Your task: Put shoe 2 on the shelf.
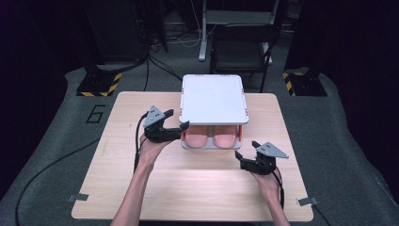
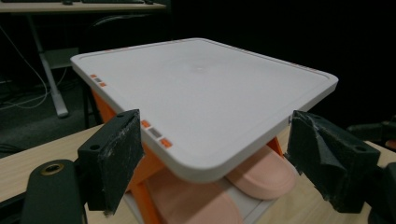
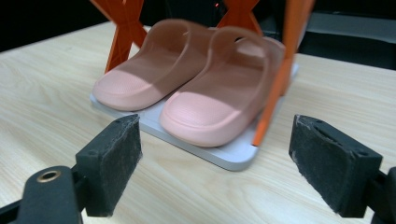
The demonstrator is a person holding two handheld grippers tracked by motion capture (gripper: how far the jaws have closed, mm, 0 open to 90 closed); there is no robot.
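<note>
Two-tier shoe rack (image 1: 214,99), white top shelf on orange struts, stands at far middle of table (image 1: 141,197). Pink slippers (image 3: 196,88) lie side by side on lower shelf, toes toward person.

Left gripper (image 1: 183,126) just beside rack's left front corner, fingers open, nothing held. Right gripper (image 1: 239,156) near rack's right front, apart from it, fingers open, empty.

Risks judged:
- light rack shoved or tipped if left fingers catch shelf edge
- orange strut (image 3: 275,84) stands just beside right slipper; fingers may snag it
- soft slipper may slide backward under one-sided push
</note>
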